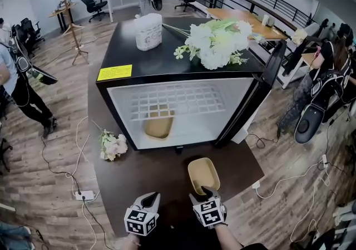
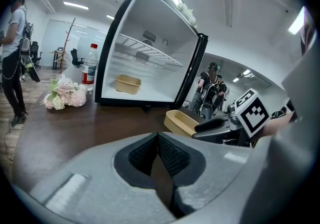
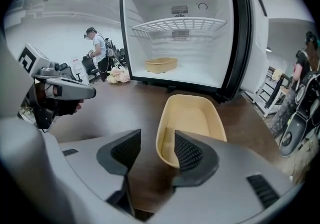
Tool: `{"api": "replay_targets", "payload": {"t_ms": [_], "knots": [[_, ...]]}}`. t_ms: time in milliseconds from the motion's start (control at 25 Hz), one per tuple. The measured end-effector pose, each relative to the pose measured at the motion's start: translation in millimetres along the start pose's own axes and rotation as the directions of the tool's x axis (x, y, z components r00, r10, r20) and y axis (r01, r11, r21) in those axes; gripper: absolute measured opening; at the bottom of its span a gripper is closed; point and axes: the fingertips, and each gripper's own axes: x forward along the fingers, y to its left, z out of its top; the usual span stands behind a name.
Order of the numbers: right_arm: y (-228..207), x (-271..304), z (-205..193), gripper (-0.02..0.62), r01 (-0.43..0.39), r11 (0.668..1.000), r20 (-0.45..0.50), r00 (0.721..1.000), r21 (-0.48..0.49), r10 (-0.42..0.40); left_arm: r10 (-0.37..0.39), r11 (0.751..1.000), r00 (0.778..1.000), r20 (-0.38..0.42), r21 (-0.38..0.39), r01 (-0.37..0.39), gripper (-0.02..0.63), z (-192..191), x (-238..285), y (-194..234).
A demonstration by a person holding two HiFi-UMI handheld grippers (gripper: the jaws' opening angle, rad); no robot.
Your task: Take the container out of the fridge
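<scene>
A shallow yellow container (image 1: 203,175) rests on the dark table in front of the open fridge (image 1: 167,59). My right gripper (image 1: 207,191) is at its near end, open. In the right gripper view the container's (image 3: 192,118) near rim stands between the spread jaws (image 3: 157,150), and neither pad presses on it. A second yellow container (image 1: 159,127) lies on the fridge floor under the wire shelf; the right gripper view also shows it (image 3: 161,64). My left gripper (image 1: 149,197) hovers to the left of the right one, shut (image 2: 158,155) and empty.
The fridge door (image 1: 253,98) stands open to the right. A flower bunch (image 1: 113,146) lies on the table's left edge, with a water bottle (image 2: 89,73) behind it. Flowers (image 1: 217,40) and a white pack (image 1: 148,32) sit on top of the fridge. People stand around; cables cross the floor.
</scene>
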Motion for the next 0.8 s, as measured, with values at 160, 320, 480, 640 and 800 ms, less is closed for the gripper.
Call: {"api": "replay_targets", "payload": {"t_ms": [160, 320, 480, 640, 800], "knots": [[6, -9, 6, 0.216, -0.025, 0.999, 0.011, 1.000, -0.022, 0.026, 0.010, 1.000, 1.000, 0.010, 0.010, -0.010, 0.009, 9, 3, 3], [6, -17, 13, 0.216, -0.023, 1.000, 0.045, 0.999, -0.016, 0.024, 0.010, 1.000, 1.000, 0.026, 0.025, -0.011, 0.009, 24, 10, 7], [9, -21, 17, 0.218, -0.034, 0.999, 0.068, 0.997, 0.008, 0.034, 0.023, 0.999, 0.998, 0.056, 0.048, -0.026, 0.009, 42, 16, 9], [11, -23, 16, 0.218, -0.038, 0.999, 0.070, 0.997, 0.014, 0.037, 0.032, 0.998, 0.995, 0.094, 0.049, -0.036, 0.009, 59, 19, 9], [12, -27, 17, 0.218, -0.027, 0.999, 0.062, 0.998, -0.027, 0.029, 0.044, 0.995, 0.994, 0.103, 0.083, -0.053, 0.027, 67, 26, 9]]}}
